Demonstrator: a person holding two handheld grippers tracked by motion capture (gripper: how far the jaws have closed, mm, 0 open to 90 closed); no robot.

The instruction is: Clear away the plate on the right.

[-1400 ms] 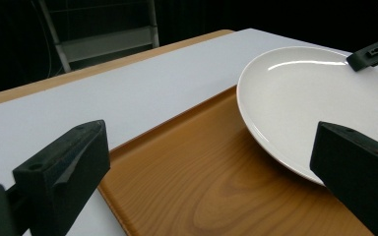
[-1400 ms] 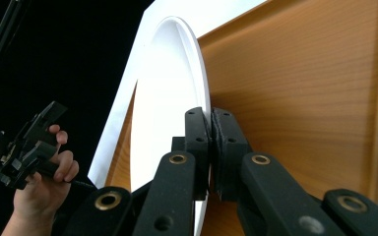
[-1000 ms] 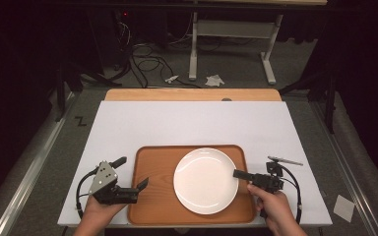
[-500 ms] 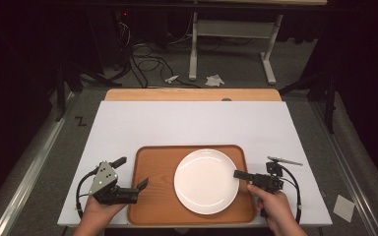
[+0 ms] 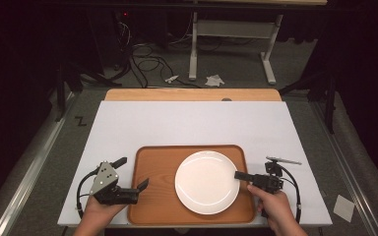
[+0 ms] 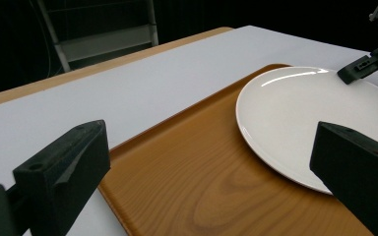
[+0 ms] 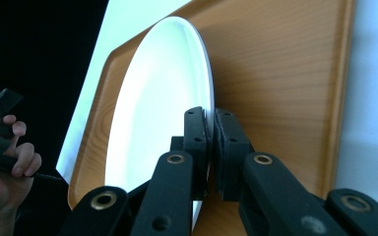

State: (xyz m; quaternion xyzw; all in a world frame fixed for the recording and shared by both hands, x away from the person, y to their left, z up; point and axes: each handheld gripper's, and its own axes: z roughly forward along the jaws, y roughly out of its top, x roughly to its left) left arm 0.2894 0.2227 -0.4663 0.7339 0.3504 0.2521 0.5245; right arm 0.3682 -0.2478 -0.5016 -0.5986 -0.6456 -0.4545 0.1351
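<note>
A white plate [image 5: 207,182] lies on a wooden tray [image 5: 156,172] at the near edge of a white table [image 5: 192,123], toward the tray's right half. The right gripper [image 5: 239,175] is pinching the plate's right rim; in the right gripper view its jaws are pressed on the rim [image 7: 207,123], one above and one below. The left gripper [image 5: 132,173] rests at the tray's left edge with its jaws spread wide, one over the table, the other over the tray, holding nothing. No brand, label or writing can be read on plate, tray or grippers. A dark Z-shaped mark [image 5: 80,121] lies on the floor left of the table.
</note>
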